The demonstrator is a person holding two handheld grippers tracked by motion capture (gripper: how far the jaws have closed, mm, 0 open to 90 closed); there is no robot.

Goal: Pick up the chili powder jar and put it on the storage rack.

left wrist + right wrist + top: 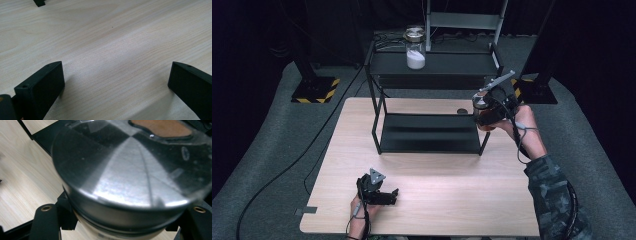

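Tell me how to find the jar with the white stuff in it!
Look at the black metal shelf rack at the far end of the wooden table. On its top shelf stands a clear glass jar, part full of white powder. The other jar, by the rack's right side, is brownish and gripped in the right tongs.

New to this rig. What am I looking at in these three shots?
No robot: a person holds a two-jaw tool in each hand at a wooden table. The high view looks down from above the person; the other two pictures come from a camera on each tool, looking along its jaws. A black two-level shelf stands on the table, with a jar of white powder on its top level. The right tool is shut on a metal-lidded jar beside the shelf. The left tool is open, holding nothing.
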